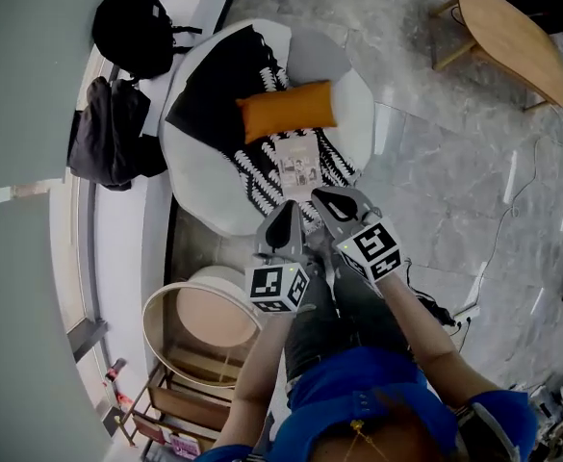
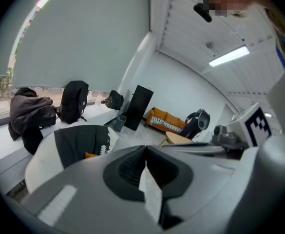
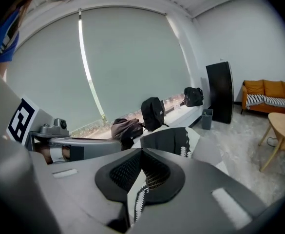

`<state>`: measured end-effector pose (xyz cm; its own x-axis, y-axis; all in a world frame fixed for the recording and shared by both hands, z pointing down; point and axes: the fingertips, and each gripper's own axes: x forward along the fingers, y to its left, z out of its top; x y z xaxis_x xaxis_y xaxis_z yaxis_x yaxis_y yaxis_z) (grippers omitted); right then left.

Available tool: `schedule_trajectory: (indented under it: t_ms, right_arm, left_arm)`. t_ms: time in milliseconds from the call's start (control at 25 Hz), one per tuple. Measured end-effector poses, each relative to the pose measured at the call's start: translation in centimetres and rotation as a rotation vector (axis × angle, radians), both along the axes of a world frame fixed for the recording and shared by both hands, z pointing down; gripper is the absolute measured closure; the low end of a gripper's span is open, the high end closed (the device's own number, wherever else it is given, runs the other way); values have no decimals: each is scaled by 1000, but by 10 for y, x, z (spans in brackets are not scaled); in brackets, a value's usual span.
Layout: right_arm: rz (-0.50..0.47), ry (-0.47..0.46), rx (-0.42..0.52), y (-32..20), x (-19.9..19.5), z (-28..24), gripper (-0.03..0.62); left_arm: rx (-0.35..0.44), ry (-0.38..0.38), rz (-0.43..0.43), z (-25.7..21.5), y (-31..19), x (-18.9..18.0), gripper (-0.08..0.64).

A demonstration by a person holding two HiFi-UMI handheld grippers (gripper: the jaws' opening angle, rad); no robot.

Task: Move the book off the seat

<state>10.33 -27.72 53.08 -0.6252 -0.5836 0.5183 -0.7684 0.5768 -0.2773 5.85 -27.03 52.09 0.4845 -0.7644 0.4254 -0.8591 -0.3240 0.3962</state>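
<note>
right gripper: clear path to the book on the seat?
Probably yes. The book lies flat and uncovered on the patterned throw, in front of the orange cushion. The right gripper is just short of its near edge, nothing between. Its jaws are shut, so they'd need opening first.

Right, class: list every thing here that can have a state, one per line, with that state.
book: closed, lying flat on the seat.
orange cushion: lying on the seat, next to the book.
patterned blanket: draped over the seat.
left tool: shut, empty.
right tool: shut, empty.
black backpack: upright on the window ledge.
</note>
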Motion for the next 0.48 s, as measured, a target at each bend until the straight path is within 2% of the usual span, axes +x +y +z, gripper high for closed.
schedule_trajectory:
  t_ms: [120, 320, 480]
  right_arm:
    - [18, 19, -25, -27, 1, 99, 591]
    - [59, 103, -130, -53, 12, 305, 592]
    - [67, 163, -239, -47, 26, 447, 591]
  left_arm:
    - [-40, -22, 18, 103, -24, 1, 558]
    - [-96, -75, 38, 299, -50, -7, 558]
    - [-202, -132, 51, 444, -50, -18, 558]
